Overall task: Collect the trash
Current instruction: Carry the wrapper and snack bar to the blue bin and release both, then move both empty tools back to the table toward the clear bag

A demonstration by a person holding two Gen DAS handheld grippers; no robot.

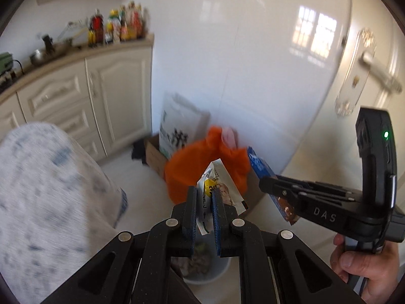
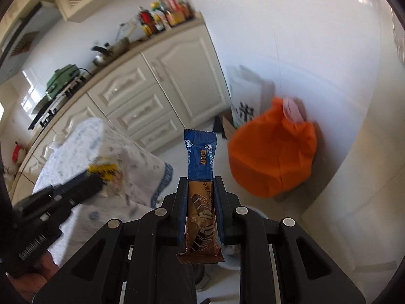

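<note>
Both loaded over the grey plastic bin [image 1: 222,268]: left gripper [image 1: 205,190] pinches a crinkly white-and-yellow snack packet [image 1: 222,185] low down, right gripper [image 2: 201,185] clamps a blue-and-brown foil wafer-bar wrapper [image 2: 201,177] mid-length; both light, floppy, slick, so grip away from edges.

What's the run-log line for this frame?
left gripper: shut on white snack packet | right gripper: shut on blue-brown wafer bar wrapper | both above grey trash bin | nothing dropped yet

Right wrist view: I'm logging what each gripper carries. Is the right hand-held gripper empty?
No, the right hand-held gripper is shut on a blue and brown snack wrapper standing upright between its fingers.
</note>
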